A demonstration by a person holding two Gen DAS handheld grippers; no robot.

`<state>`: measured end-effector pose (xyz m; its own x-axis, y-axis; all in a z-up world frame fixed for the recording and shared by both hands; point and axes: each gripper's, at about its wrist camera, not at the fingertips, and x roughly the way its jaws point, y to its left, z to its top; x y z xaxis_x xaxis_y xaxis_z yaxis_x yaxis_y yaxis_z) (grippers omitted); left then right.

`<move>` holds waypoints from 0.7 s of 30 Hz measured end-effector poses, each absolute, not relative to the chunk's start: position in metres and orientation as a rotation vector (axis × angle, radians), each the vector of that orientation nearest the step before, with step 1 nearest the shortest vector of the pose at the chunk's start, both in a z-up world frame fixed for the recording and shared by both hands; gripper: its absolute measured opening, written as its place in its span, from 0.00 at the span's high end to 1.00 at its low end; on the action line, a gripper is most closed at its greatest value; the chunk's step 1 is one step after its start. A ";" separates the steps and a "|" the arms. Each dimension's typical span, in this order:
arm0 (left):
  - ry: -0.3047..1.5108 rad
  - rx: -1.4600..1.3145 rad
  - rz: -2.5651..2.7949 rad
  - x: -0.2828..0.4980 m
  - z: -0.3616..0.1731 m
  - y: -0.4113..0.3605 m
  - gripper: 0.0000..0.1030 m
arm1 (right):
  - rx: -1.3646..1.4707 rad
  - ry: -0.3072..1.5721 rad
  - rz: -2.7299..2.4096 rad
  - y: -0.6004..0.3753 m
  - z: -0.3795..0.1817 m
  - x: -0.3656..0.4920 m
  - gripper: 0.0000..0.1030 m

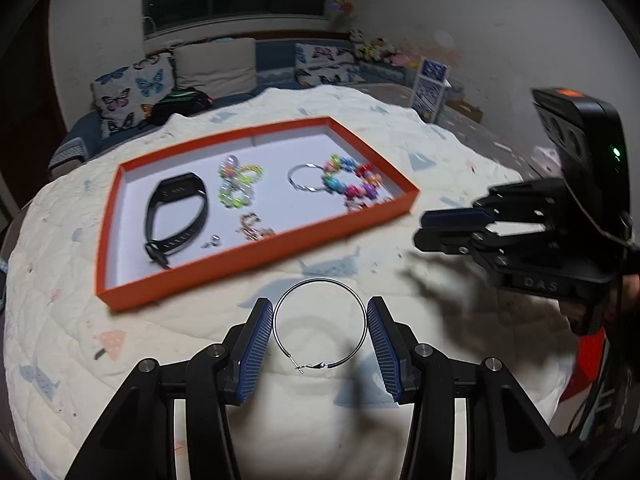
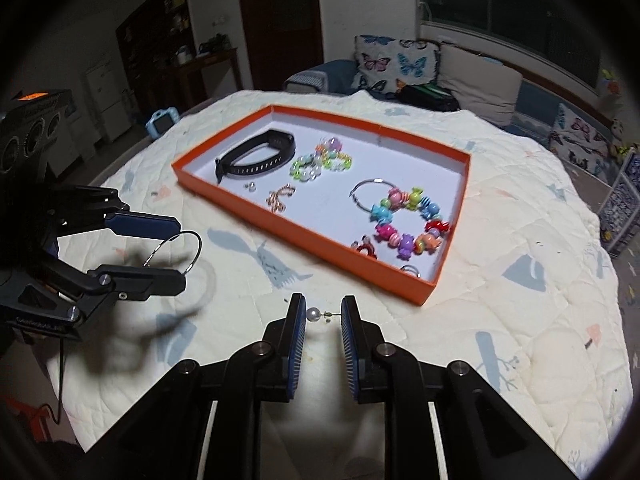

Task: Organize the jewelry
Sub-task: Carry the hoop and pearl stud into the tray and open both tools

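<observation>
Quilted cream bedding (image 2: 500,320) with pale blue and pink prints covers the round surface, and a sofa with butterfly cushions sits behind it in a dim room.

On the left, the left gripper (image 1: 320,330) holds a thin silver hoop earring (image 1: 320,324) between its blue ribbed pads, the wire pressed at both sides; from the right wrist view the hoop appears lifted clear of the quilt, casting a shadow below. The right gripper (image 2: 323,314) has its jaws narrowed around a small white pearl stud earring (image 2: 313,313), pearl against the left pad and post tip at or just short of the right one, so I judge it pinched (or very nearly).

For the carry to go well, I would keep the squeeze on the hoop light, since thin wire could bend or spring out sideways, and release both pieces low over the floor of the shallow orange cardboard tray (image 1: 256,258) lined in white.

That tray, just beyond both grippers, already holds a black fitness band (image 1: 176,216), a green and clear beaded bracelet (image 1: 238,184), a second silver hoop (image 1: 306,178), a chunky multicoloured candy-bead bracelet (image 1: 352,184), a rose-gold chain piece (image 1: 252,228) and a tiny silver stud (image 1: 212,240). The hoop probably belongs beside its twin.
</observation>
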<state>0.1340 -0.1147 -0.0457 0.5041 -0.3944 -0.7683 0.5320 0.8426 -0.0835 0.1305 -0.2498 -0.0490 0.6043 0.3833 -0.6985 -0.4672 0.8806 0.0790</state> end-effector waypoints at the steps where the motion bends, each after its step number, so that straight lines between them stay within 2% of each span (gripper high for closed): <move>1: 0.872 0.166 -0.555 0.134 -0.043 -0.112 0.50 | -0.107 0.777 0.485 -0.250 -0.046 0.130 0.80; 21: 0.753 0.080 -0.323 0.158 -0.006 -0.088 0.50 | -0.031 0.720 0.356 -0.242 -0.024 0.148 0.80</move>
